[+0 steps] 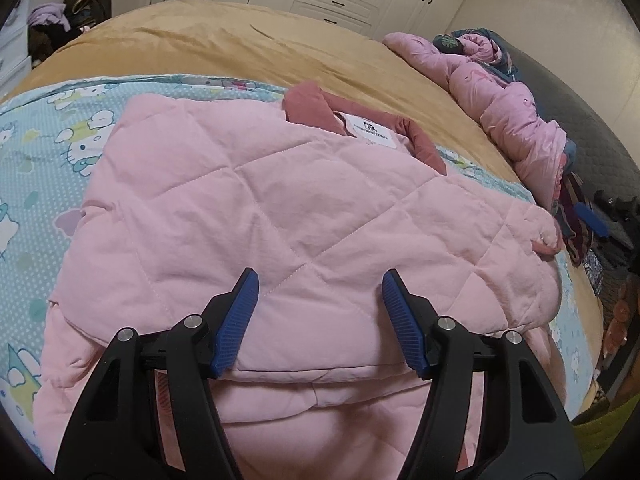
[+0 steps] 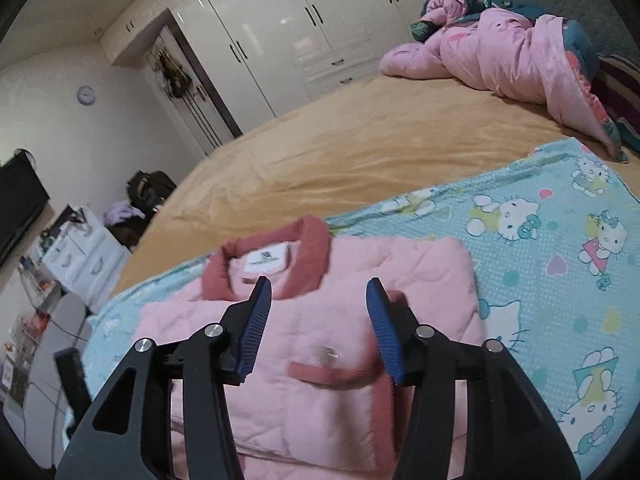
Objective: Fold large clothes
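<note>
A pink quilted jacket [image 1: 256, 216] with a darker pink collar [image 1: 312, 108] and a white label lies folded on a blue cartoon-print sheet [image 1: 44, 148]. My left gripper [image 1: 318, 284] is open, hovering just above the jacket's near folded edge, holding nothing. In the right wrist view the same jacket [image 2: 320, 396] shows its collar [image 2: 316, 252], a pocket flap and a snap button. My right gripper [image 2: 320, 294] is open above the jacket's chest, empty. A blue fingertip of the right gripper [image 1: 592, 216] shows at the jacket's far right edge in the left wrist view.
The sheet [image 2: 560, 264] lies on a bed with a tan cover [image 2: 360, 148]. A crumpled pink quilt [image 2: 500, 52] lies near the headboard. White wardrobes [image 2: 296, 20] stand beyond the bed; a white drawer unit [image 2: 84, 256] and bags stand beside it.
</note>
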Motion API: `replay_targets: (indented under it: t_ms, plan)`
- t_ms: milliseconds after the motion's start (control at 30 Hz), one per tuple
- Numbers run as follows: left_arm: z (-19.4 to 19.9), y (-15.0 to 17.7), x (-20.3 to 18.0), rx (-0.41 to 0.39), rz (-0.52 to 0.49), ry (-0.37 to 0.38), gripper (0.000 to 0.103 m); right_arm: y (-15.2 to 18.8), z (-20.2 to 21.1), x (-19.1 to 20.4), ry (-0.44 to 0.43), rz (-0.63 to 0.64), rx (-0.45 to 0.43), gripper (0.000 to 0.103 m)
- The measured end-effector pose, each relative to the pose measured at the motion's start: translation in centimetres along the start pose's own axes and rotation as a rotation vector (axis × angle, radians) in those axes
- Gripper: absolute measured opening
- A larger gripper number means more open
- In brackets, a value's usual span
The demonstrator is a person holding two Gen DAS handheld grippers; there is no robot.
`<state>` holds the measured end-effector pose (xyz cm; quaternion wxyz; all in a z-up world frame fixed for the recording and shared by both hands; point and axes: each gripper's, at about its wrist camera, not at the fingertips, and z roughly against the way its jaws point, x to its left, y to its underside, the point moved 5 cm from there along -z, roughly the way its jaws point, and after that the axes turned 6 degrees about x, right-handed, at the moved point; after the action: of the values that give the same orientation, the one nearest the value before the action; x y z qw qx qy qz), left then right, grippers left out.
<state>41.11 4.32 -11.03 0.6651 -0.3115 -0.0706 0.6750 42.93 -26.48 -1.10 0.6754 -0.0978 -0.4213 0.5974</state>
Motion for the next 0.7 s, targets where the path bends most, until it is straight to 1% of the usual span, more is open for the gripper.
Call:
replay_targets:
  t_ms: [100,167,233,267,333,400,433,533,633,667,700]
  plan:
    - [-0.2,0.1,-0.1,0.001,-0.004,-0.011,0.057,0.2,0.2,1.5,-0.014,0.049,0.007,0.052]
    - [-0.4,0.1,-0.2,0.003,-0.011,-0.02,0.057,0.7,0.0,2.8,-0.002,0.104,0.021,0.052]
    - [-0.5,0.2,-0.3,0.006,-0.013,-0.025,0.057,1.5,-0.5,4.1,0.004,0.154,0.046,0.059]
    - [-0.6,0.2,-0.2,0.009,-0.014,-0.027,0.057,1.9,-0.9,4.8,0.008,0.181,0.062,0.067]
    - [-0.7,0.3,-0.2,0.014,-0.016,-0.03,0.057,2.8,-1.8,5.8,0.032,0.223,0.086,0.07]
    - [-0.8,0.3,-0.2,0.016,-0.02,-0.033,0.057,3.7,-2.9,6.5,0.049,0.257,0.12,0.076]
    - [-0.8,0.3,-0.1,0.017,-0.021,-0.034,0.057,4.2,-3.6,6.7,0.066,0.273,0.139,0.077]
    - [-1.0,0.4,-0.2,0.021,-0.023,-0.037,0.057,5.7,-5.8,6.4,0.099,0.277,0.208,0.078]
    - [-1.1,0.5,-0.1,0.024,-0.022,-0.036,0.057,7.6,-8.7,4.9,0.181,0.258,0.323,0.079]
    - [-1.1,0.5,-0.1,0.025,-0.023,-0.038,0.057,8.3,-9.6,4.4,0.19,0.249,0.353,0.079]
    - [-1.1,0.5,-0.1,0.026,-0.025,-0.04,0.057,8.7,-10.3,4.0,0.186,0.239,0.36,0.081]
